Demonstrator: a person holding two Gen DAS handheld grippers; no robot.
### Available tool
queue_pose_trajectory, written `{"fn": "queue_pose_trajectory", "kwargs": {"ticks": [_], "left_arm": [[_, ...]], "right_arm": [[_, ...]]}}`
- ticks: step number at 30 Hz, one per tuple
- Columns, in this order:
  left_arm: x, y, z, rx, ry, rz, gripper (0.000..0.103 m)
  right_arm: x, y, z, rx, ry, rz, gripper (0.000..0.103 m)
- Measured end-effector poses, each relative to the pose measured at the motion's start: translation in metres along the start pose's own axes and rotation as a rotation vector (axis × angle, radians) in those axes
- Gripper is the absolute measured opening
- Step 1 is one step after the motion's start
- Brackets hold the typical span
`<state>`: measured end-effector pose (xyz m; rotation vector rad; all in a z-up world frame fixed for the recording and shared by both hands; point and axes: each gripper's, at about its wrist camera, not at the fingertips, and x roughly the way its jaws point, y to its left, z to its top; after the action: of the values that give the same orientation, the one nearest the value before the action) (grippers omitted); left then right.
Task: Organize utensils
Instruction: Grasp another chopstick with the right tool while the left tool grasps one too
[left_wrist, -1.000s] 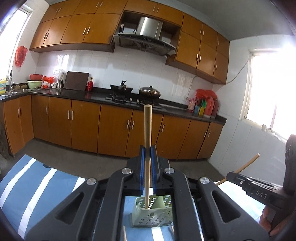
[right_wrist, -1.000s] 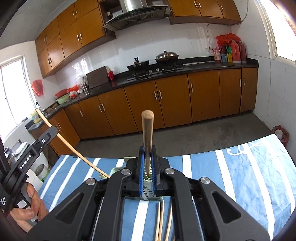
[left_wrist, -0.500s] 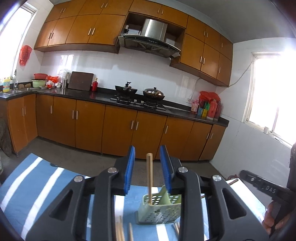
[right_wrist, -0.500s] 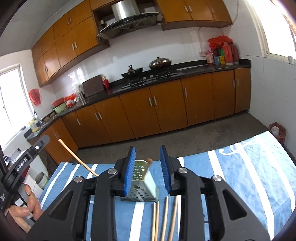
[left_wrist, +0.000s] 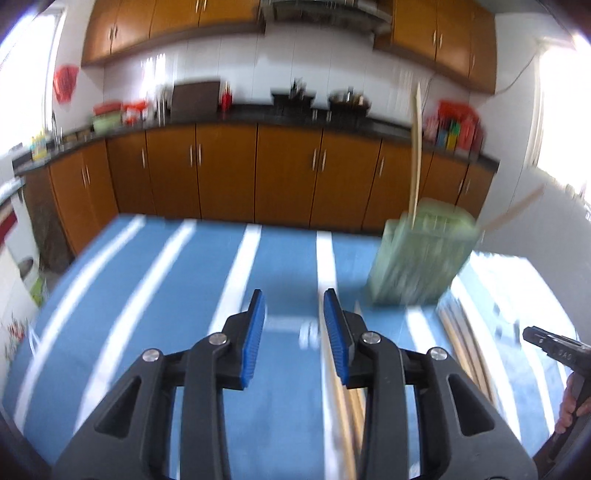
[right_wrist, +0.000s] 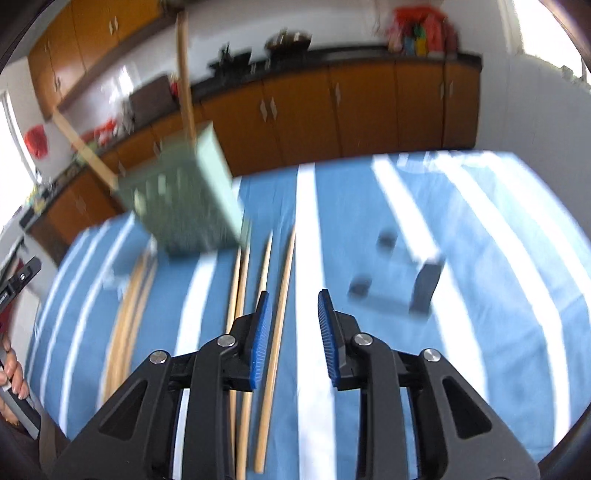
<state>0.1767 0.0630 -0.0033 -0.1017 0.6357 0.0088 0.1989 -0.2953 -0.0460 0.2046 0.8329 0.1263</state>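
Both grippers stand released and empty: right gripper (right_wrist: 291, 325) has a chopstick (right_wrist: 275, 347) lying lengthwise just inside its left pad, left gripper (left_wrist: 293, 330) likewise a chopstick (left_wrist: 334, 391) under its right pad.

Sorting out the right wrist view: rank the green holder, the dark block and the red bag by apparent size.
1. green holder, clearly largest, though also nearer the camera.
2. dark block.
3. red bag, about the block's size but far off and blurred, so these two are unsure.
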Motion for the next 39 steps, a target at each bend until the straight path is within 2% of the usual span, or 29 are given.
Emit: {"fn": "queue_pose_trajectory", "kwargs": {"ticks": [5, 9, 10, 12, 16, 19, 22, 29, 33, 36, 39], "left_arm": [[0.013, 0.011, -0.038, -0.038, 0.096, -0.035, 0.034], [0.018, 0.004, -0.053, -0.034, 0.128, -0.058, 0.034], [0.018, 0.001, -0.055, -0.032, 0.134, -0.064, 0.034], [0.021, -0.005, -0.056, -0.028, 0.148, -0.082, 0.034], [0.028, -0.019, -0.060, 0.007, 0.181, -0.110, 0.033], [0.034, -0.028, -0.066, 0.030, 0.207, -0.120, 0.026], [0.040, -0.035, -0.071, 0.059, 0.236, -0.115, 0.021], [0.051, -0.044, -0.081, 0.095, 0.279, -0.096, 0.017], [0.054, -0.047, -0.082, 0.108, 0.271, -0.078, 0.016], [0.058, -0.049, -0.081, 0.112, 0.263, -0.052, 0.009], [0.062, -0.046, -0.077, 0.109, 0.259, -0.043, 0.008]], "right_arm": [[0.025, 0.015, -0.039, -0.031, 0.084, 0.003, 0.026], [0.032, 0.023, -0.047, -0.049, 0.102, -0.011, 0.024], [0.032, 0.025, -0.046, -0.064, 0.090, -0.025, 0.022], [0.033, 0.027, -0.047, -0.094, 0.079, -0.065, 0.008], [0.033, 0.015, -0.044, -0.061, 0.056, -0.126, 0.007], [0.033, 0.002, -0.042, -0.016, 0.050, -0.148, 0.007], [0.033, 0.001, -0.042, -0.022, 0.049, -0.149, 0.007], [0.033, 0.000, -0.043, -0.028, 0.046, -0.149, 0.007], [0.033, 0.001, -0.043, -0.029, 0.046, -0.150, 0.007], [0.033, 0.002, -0.043, -0.029, 0.046, -0.150, 0.008], [0.033, 0.002, -0.043, -0.027, 0.046, -0.149, 0.008]]}}
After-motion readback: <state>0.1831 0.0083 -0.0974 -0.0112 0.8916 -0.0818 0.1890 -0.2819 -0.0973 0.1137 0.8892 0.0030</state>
